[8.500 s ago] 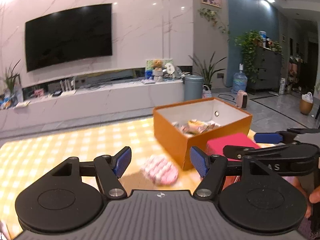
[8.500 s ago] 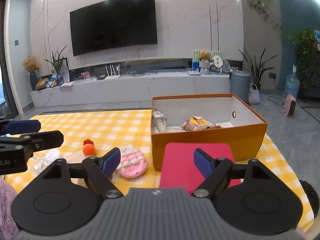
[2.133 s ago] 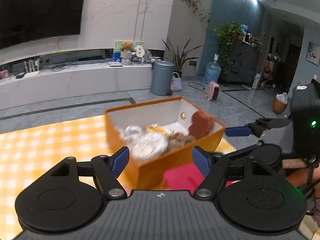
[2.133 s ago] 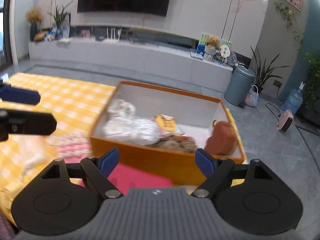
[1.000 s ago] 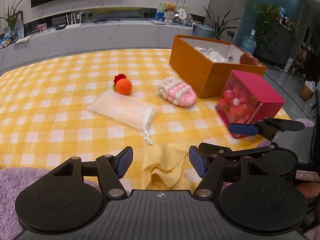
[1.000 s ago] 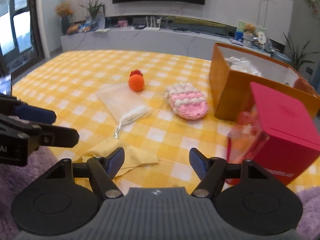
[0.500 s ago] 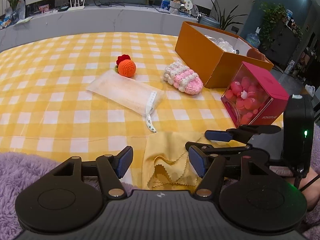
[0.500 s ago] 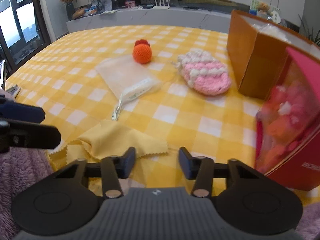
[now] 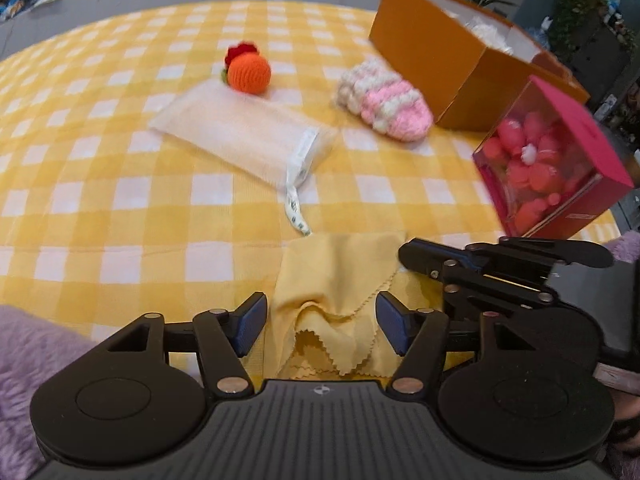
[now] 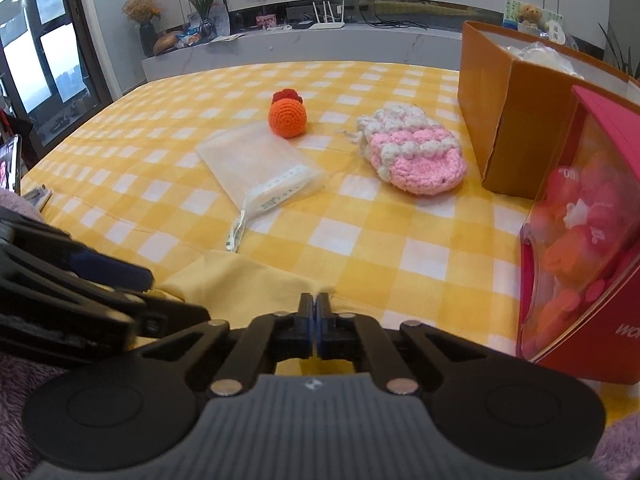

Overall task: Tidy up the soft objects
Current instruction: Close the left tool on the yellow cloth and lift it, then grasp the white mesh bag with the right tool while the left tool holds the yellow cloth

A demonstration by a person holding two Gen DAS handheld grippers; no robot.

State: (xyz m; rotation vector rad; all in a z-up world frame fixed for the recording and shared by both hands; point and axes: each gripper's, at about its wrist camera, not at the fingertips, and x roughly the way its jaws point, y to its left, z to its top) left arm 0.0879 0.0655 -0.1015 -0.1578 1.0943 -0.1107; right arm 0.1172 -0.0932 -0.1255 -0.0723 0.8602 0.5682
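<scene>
A crumpled yellow cloth (image 9: 340, 280) lies at the near edge of the yellow checked table (image 9: 120, 160). My left gripper (image 9: 320, 322) is open, its fingers on either side of the cloth's near folds. My right gripper (image 10: 317, 304) is shut on the cloth's edge (image 10: 256, 276); it shows in the left wrist view (image 9: 416, 254) pinching the cloth's right side. Farther off lie a sheer drawstring bag (image 9: 244, 136), an orange crochet ball (image 9: 249, 73) and a pink-and-white crochet pouch (image 9: 386, 100).
An orange open box (image 9: 452, 56) with soft items stands at the far right. A pink box with a clear window (image 9: 552, 160) stands in front of it. Purple fluffy fabric (image 9: 28, 356) lies at the near left edge.
Both grippers have dropped lower and closer to the yellow cloth. My right gripper has shut on the cloth's edge; half a second ago it was still partly open.
</scene>
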